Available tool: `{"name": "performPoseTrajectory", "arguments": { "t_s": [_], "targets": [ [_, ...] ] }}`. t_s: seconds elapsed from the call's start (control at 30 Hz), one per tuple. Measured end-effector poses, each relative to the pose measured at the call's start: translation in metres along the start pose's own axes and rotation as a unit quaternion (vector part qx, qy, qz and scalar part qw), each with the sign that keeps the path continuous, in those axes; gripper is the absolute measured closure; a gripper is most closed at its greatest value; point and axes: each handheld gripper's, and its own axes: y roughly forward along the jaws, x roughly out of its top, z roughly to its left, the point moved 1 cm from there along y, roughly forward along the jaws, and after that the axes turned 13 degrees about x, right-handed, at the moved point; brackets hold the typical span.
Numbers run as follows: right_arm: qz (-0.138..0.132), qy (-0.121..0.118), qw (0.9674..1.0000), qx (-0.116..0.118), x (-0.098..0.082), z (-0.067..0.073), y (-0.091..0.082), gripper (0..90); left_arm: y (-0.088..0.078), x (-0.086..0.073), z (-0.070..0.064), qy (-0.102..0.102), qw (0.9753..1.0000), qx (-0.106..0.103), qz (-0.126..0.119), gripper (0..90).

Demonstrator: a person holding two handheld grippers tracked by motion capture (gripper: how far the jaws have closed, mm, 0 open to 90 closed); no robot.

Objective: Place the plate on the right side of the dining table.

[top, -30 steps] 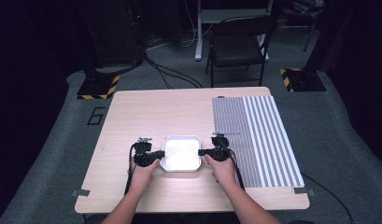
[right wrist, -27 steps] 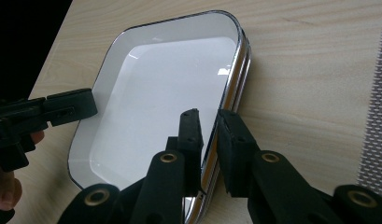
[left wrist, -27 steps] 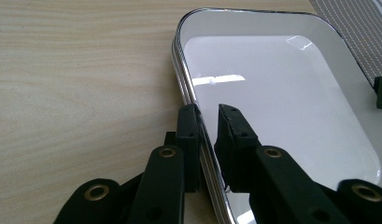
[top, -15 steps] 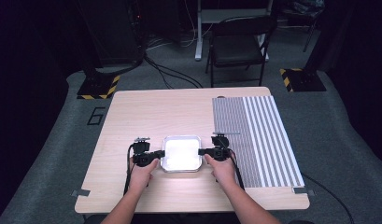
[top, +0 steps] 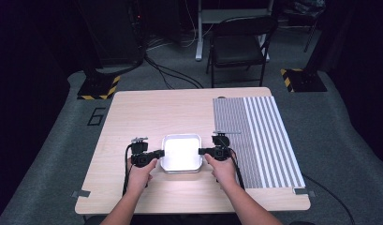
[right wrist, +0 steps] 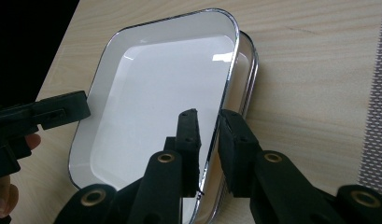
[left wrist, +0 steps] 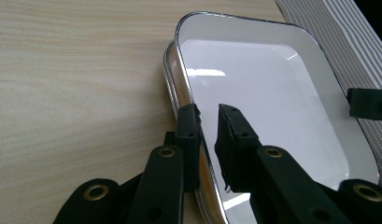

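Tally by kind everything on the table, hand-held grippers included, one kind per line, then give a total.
White trays, stacked (second rim shows beneath): 2
Striped mats: 1
Grippers, left and right: 2
Total: 5

The high view looks forward and down from above the person's side of the wooden table [top: 180,108], far enough back to take in the whole top. The left gripper view sits low and close at the white tray [left wrist: 272,93], looking across it from its left edge; the right gripper view looks across it from the opposite edge. All three views share that tray.
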Motion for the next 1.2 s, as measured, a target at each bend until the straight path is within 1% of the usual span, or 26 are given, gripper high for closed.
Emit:
{"name": "performPoseTrajectory", "arguments": {
  "t_s": [0.13, 0.2, 0.27, 0.3, 0.37, 0.4, 0.43, 0.47, 0.53, 0.63, 0.67, 0.7, 0.73, 0.77, 0.83, 0.9, 0.93, 0.97, 1.03, 1.07, 1.1, 1.13, 1.2],
  "targets": [
    [0.002, 0.001, 1.0, -0.005, 0.0, 0.003, -0.001, 78.3, -0.003, 0.0, -0.001, 0.002, 1.0, 0.002, -0.002, 78.3],
    [0.0, -0.005, 1.0, -0.005, 0.0, 0.004, -0.002, 78.3, -0.005, 0.0, -0.002, 0.001, 1.0, 0.001, -0.003, 78.3],
    [0.002, -0.006, 1.0, -0.004, 0.0, 0.006, -0.003, 78.3, -0.007, -0.001, -0.002, -0.001, 1.0, 0.003, -0.007, 78.3],
    [0.003, -0.009, 0.9999, -0.005, -0.001, 0.008, -0.004, 78.3, -0.008, -0.001, -0.002, 0.002, 1.0, 0.002, -0.005, 78.1],
    [0.002, -0.013, 0.9999, -0.005, -0.002, 0.009, -0.004, 78.3, -0.01, -0.003, -0.002, 0.003, 1.0, 0.003, -0.006, 78.0],
    [0.004, -0.009, 0.9999, -0.005, -0.002, 0.011, -0.005, 78.3, -0.011, -0.004, -0.002, 0.003, 1.0, 0.002, -0.006, 78.0],
    [0.003, -0.014, 0.9999, -0.004, -0.003, 0.011, -0.005, 78.3, -0.012, -0.005, -0.002, 0.001, 1.0, 0.003, -0.005, 78.0],
    [0.003, -0.017, 0.9998, -0.006, -0.005, 0.012, -0.006, 78.2, -0.014, -0.007, -0.002, 0.005, 1.0, 0.005, -0.004, 78.0],
    [0.005, -0.021, 0.9998, -0.006, -0.007, 0.014, -0.006, 78.1, -0.015, -0.009, -0.001, 0.004, 1.0, 0.006, -0.002, 78.0],
    [0.009, -0.018, 0.9998, -0.006, -0.01, 0.015, -0.005, 78.1, -0.016, -0.011, 0.0, 0.005, 1.0, 0.007, -0.001, 78.0],
    [0.011, -0.021, 0.9997, -0.006, -0.011, 0.014, -0.004, 78.1, -0.017, -0.012, 0.0, 0.005, 1.0, 0.008, 0.0, 78.0],
    [0.013, -0.016, 0.9998, -0.007, -0.013, 0.014, -0.004, 78.1, -0.017, -0.013, -0.001, 0.005, 0.9999, 0.009, -0.001, 78.0],
    [0.015, -0.016, 0.9997, -0.008, -0.014, 0.014, -0.003, 78.1, -0.017, -0.013, 0.0, 0.007, 0.9999, 0.009, -0.001, 78.0],
    [0.014, -0.02, 0.9997, -0.007, -0.015, 0.012, -0.002, 77.9, -0.017, -0.014, -0.001, 0.005, 1.0, 0.008, 0.002, 78.0],
    [0.016, -0.01, 0.9998, -0.01, -0.017, 0.011, -0.001, 77.6, -0.017, -0.015, -0.001, 0.007, 0.9999, 0.008, 0.0, 78.1],
    [0.013, -0.017, 0.9998, -0.007, -0.017, 0.008, 0.0, 77.5, -0.017, -0.016, -0.002, 0.006, 0.9999, 0.009, 0.001, 78.1],
    [0.013, -0.015, 0.9998, -0.006, -0.017, 0.007, -0.001, 77.5, -0.017, -0.016, -0.002, 0.004, 1.0, 0.008, 0.001, 78.1],
    [0.014, -0.015, 0.9998, -0.006, -0.017, 0.007, -0.001, 77.4, -0.017, -0.017, -0.002, 0.008, 0.9999, 0.007, 0.002, 78.1],
    [0.013, -0.02, 0.9997, -0.005, -0.018, 0.007, 0.0, 76.8, -0.016, -0.018, -0.002, 0.009, 0.9999, 0.009, 0.006, 77.2],
    [0.015, -0.017, 0.9997, -0.005, -0.018, 0.008, -0.001, 76.4, -0.016, -0.019, -0.002, 0.012, 0.9998, 0.011, 0.008, 76.6],
    [0.016, -0.021, 0.9996, -0.004, -0.019, 0.007, -0.001, 76.0, -0.016, -0.019, -0.003, 0.019, 0.9997, 0.01, 0.013, 75.9],
    [0.018, -0.023, 0.9996, -0.005, -0.02, 0.008, -0.001, 75.8, -0.016, -0.02, -0.003, 0.022, 0.9996, 0.014, 0.013, 75.5],
    [0.027, -0.024, 0.9993, -0.003, -0.023, 0.009, -0.001, 75.1, -0.016, -0.02, -0.004, 0.023, 0.9995, 0.013, 0.017, 74.5]
  ]
}}
